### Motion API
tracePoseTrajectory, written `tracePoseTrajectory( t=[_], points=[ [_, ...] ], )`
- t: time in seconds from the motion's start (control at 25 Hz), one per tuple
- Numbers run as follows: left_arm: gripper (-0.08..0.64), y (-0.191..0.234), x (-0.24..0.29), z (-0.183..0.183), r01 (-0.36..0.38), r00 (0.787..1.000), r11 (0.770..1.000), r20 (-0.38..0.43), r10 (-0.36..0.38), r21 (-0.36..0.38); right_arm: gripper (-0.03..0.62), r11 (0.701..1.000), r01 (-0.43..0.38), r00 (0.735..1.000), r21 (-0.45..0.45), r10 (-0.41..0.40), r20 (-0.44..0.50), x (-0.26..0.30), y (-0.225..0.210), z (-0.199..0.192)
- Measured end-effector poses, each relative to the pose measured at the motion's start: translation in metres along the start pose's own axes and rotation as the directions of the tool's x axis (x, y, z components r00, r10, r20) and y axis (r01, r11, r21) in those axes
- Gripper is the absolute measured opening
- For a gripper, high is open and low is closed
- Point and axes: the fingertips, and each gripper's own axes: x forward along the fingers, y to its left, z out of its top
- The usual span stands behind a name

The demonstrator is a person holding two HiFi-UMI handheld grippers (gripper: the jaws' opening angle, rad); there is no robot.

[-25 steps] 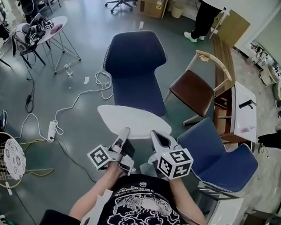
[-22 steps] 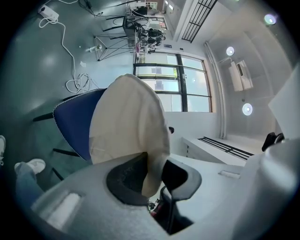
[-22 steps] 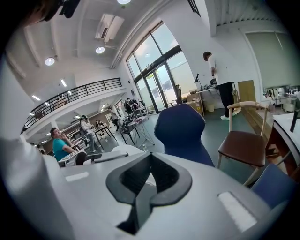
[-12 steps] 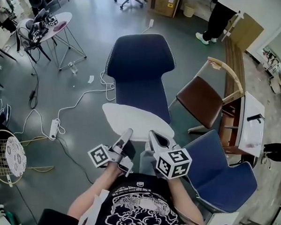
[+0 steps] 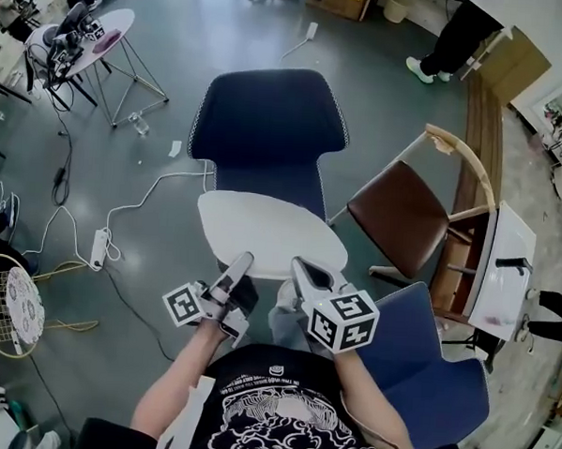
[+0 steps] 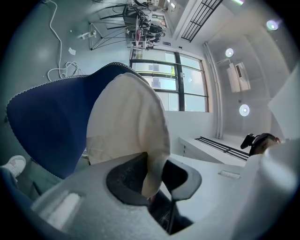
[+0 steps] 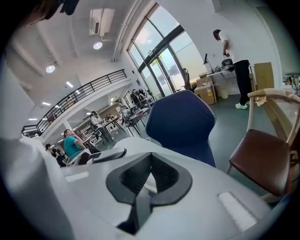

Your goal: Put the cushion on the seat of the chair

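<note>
Now, cushion (image 5: 262, 229) edge clamped between left gripper (image 5: 242, 261), right gripper (image 5: 300, 266) fingers (image 7: 125, 177)

Two blue chairs (image 5: 267, 124) (image 5: 428, 367), one brown chair (image 5: 404, 214), one cushion (image 5: 262, 232).

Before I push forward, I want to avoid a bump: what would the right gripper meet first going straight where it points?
The right gripper is shut on the white cushion, which travels with it. Past that, the blue chair ahead comes first, probably its seat or backrest; depth is unclear.

Brown chair (image 5: 401, 214) right; round table (image 5: 111, 30) top left; power strip (image 5: 98, 248) on floor (image 5: 235, 29).
</note>
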Motion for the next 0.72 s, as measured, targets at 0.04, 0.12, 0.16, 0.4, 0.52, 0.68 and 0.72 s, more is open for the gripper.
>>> tracePoseTrajectory(
  t=[0.04,0.12,0.16,0.4,0.52,0.68,0.72],
  points=[
    [0.064,0.005,0.007,0.002,0.006,1.0,1.0,-0.004,-0.006,0.006,-0.003,1.0,-0.002,1.0,-0.002,0.002,-0.01,0.002,-0.007,0.001],
    [0.064,0.015,0.019,0.006,0.017,1.0,1.0,-0.017,-0.017,0.013,-0.003,1.0,-0.007,1.0,-0.01,0.007,-0.028,0.004,-0.02,0.003],
    [0.064,0.02,0.024,0.007,0.023,0.999,1.0,-0.025,-0.022,0.015,-0.003,1.0,-0.011,0.999,-0.016,0.01,-0.037,0.005,-0.025,0.003],
    [0.061,0.043,0.047,0.025,0.072,0.997,0.997,-0.034,-0.072,0.005,-0.003,0.999,-0.044,0.994,-0.027,0.041,-0.101,0.021,-0.049,0.001],
    [0.058,0.048,0.05,0.036,0.104,0.994,0.995,-0.026,-0.104,0.003,-0.003,0.997,-0.063,0.989,-0.034,0.058,-0.138,0.029,-0.051,-0.003],
    [0.057,0.057,0.055,0.046,0.133,0.99,0.991,-0.048,-0.133,-0.011,-0.003,0.995,-0.082,0.98,-0.056,0.071,-0.188,0.038,-0.055,-0.012],
    [0.057,0.062,0.056,0.046,0.129,0.99,0.991,-0.055,-0.13,-0.015,-0.003,0.995,-0.086,0.978,-0.058,0.073,-0.198,0.039,-0.056,-0.014]
  ],
)
